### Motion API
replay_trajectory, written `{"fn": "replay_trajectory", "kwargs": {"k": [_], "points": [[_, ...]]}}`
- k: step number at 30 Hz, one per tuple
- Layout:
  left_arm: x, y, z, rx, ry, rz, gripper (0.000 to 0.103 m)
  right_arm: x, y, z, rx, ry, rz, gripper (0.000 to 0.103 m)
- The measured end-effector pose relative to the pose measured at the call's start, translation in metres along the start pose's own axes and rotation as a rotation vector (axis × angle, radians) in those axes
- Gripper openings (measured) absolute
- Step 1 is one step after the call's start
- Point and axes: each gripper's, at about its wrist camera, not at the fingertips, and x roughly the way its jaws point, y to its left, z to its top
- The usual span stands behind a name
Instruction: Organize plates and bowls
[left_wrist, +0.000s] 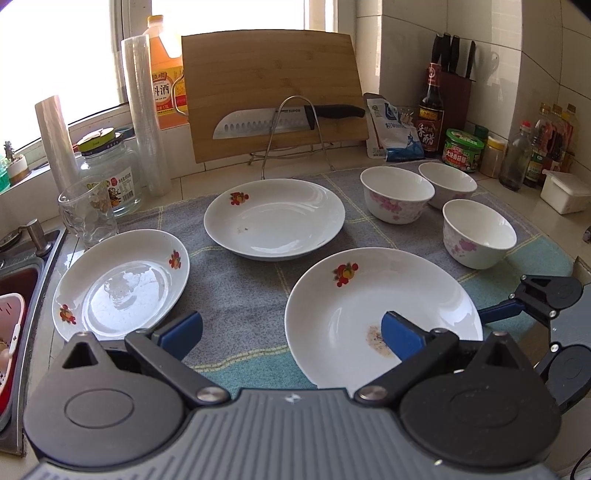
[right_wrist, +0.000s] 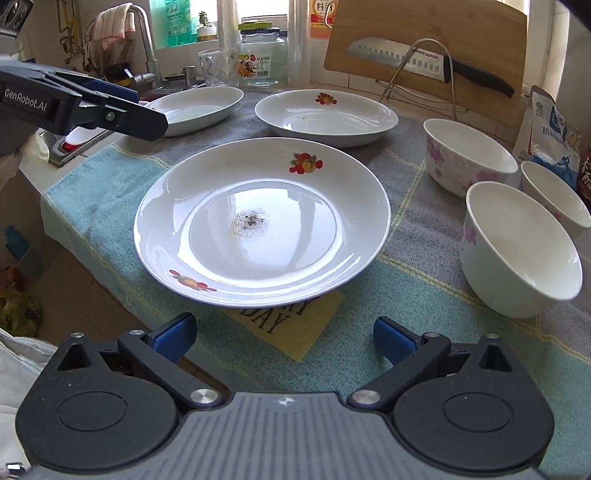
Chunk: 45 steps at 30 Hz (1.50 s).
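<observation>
- Lying at 9 o'clock on the grey-and-teal checked cloth (left_wrist: 243, 291), a white fruit-print plate (left_wrist: 122, 284) overhangs the cloth's edge beside the steel sink (left_wrist: 33, 258).
- Left gripper (left_wrist: 291, 330): jaws apart, empty, its right blue pad (left_wrist: 400, 338) over the near plate.
- Centre, 12 o'clock: second white fruit-print plate (left_wrist: 275, 218), before an upright bamboo cutting board (left_wrist: 273, 92).
- Near plate (right_wrist: 262, 221), white with a speckled stain, ahead of the right gripper (right_wrist: 284, 339), jaws apart, empty.
- At 2 o'clock: three white pink-blossom bowls (left_wrist: 397, 194), close together.
</observation>
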Motion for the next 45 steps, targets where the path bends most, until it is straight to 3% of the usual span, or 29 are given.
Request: {"fn": "replay_trajectory", "kwargs": {"k": [8, 18, 23, 31, 37, 45], "points": [[0.011, -0.007, 0.012, 0.026, 0.052, -0.048, 0.102, 0.01, -0.001, 0.009, -0.065, -0.02, 0.036, 0.103], [0.075, -0.005, 0.022, 0.062, 0.185, -0.203, 0.102, 0.009, -0.002, 0.004, -0.059, -0.064, 0.037, 0.103], [0.107, 0.002, 0.026, 0.078, 0.273, -0.275, 0.102, 0.006, -0.001, -0.007, -0.05, -0.128, 0.029, 0.103], [0.134, 0.003, 0.038, 0.162, 0.365, -0.373, 0.102, 0.004, 0.007, -0.006, -0.008, -0.122, -0.015, 0.103], [0.139, -0.004, 0.041, 0.267, 0.385, -0.385, 0.102, 0.005, 0.01, -0.005, 0.001, -0.124, -0.026, 0.103], [0.145, -0.003, 0.049, 0.307, 0.423, -0.414, 0.102, 0.006, 0.012, -0.003, -0.008, -0.119, -0.026, 0.103]]}}
